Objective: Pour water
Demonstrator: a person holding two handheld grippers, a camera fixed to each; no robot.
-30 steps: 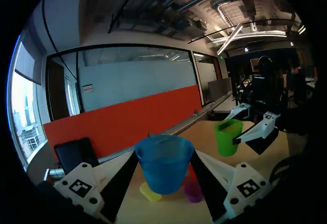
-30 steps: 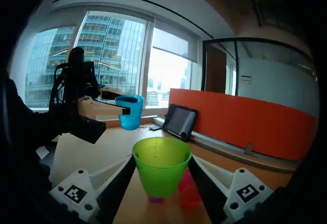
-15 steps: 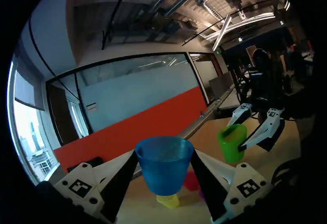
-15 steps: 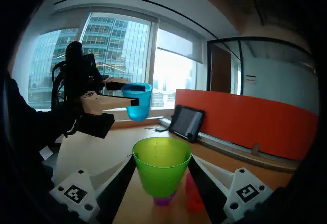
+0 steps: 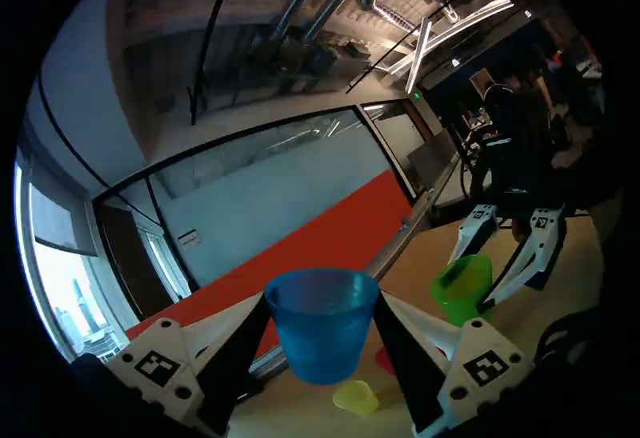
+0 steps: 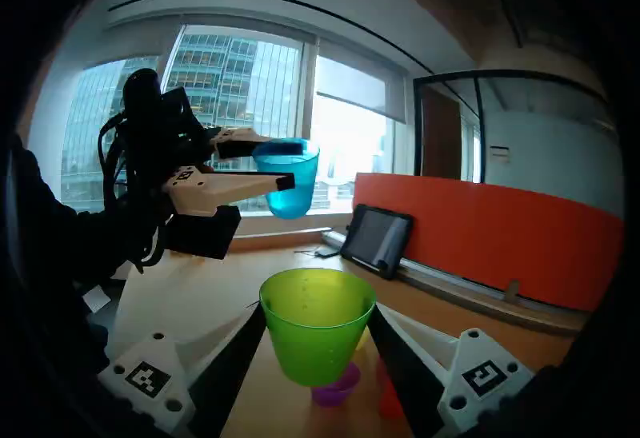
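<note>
My left gripper (image 5: 320, 334) is shut on a blue plastic cup (image 5: 322, 322), held upright above the wooden table (image 5: 552, 294). In the right gripper view that blue cup (image 6: 286, 176) hangs high at the left, raised above and beyond the green cup, with the left gripper (image 6: 268, 168) clamped around it. My right gripper (image 6: 318, 334) is shut on a green plastic cup (image 6: 318, 322), upright and looking empty. In the left gripper view the green cup (image 5: 463, 286) sits lower at the right between the right gripper's (image 5: 480, 278) fingers.
Small cups lie on the table below: a yellow one (image 5: 357, 396), a red one (image 5: 386, 360), a purple one (image 6: 337, 390). A tablet (image 6: 376, 240) leans by the orange partition (image 6: 512, 238). Windows (image 6: 240, 118) run behind the left hand. A person's dark sleeve (image 6: 56, 246) holds the left gripper.
The left gripper has lifted the blue cup higher and brought it closer to the green cup. The green cup has stayed nearly still in the right gripper.
</note>
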